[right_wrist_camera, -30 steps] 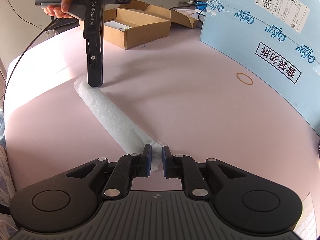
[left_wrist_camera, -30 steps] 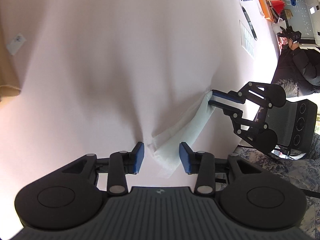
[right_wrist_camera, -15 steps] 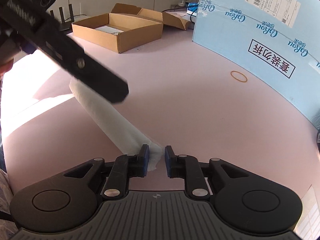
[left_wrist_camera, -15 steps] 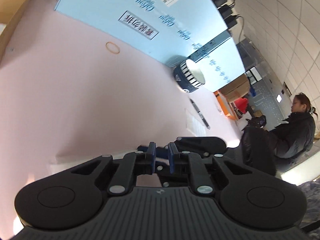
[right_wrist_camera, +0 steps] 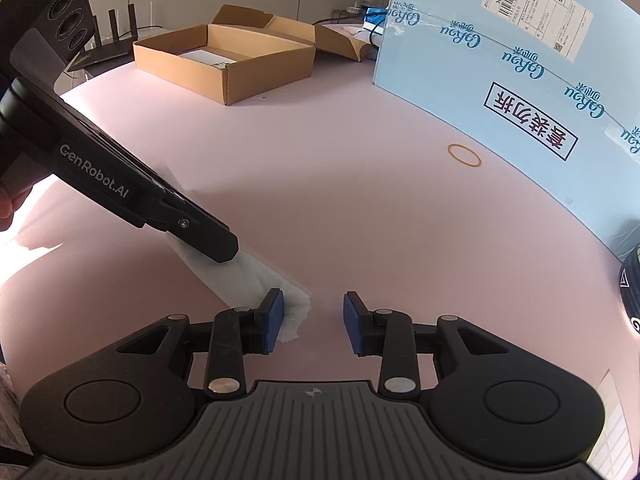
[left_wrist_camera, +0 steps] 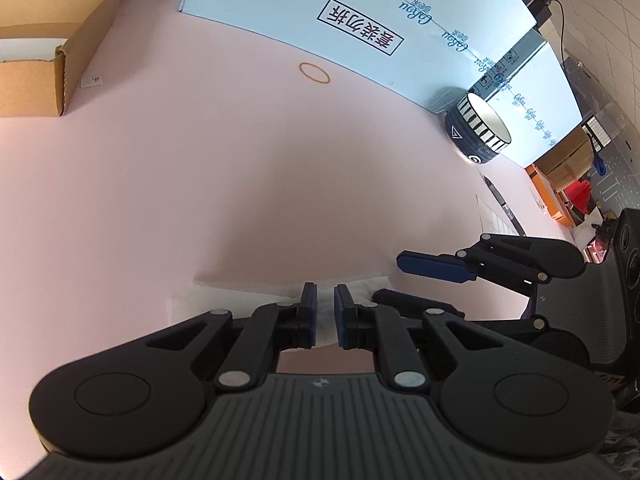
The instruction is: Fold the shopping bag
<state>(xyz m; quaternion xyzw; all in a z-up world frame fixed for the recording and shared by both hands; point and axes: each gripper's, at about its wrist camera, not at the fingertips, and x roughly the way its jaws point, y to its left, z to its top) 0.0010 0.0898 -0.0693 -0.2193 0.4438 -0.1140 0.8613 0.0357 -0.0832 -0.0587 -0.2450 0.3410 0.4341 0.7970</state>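
The white shopping bag lies as a narrow rolled strip on the pink table. My left gripper comes in low from the left, its tip on the strip's middle. In the left wrist view its pads stand almost together with white fabric pinched between them, so the left gripper is shut on the bag. My right gripper is open at the strip's near end. That end brushes its left pad, and nothing presses it. The right gripper also shows at the right of the left wrist view.
An open cardboard box stands at the back left. A tall light-blue carton walls the right side, with a rubber band before it. A striped bowl, a pen and a paper sheet lie further right.
My left gripper left the strip's far end, swung down low toward the right gripper and closed on the bag's middle. My right gripper let go of the near end and opened.
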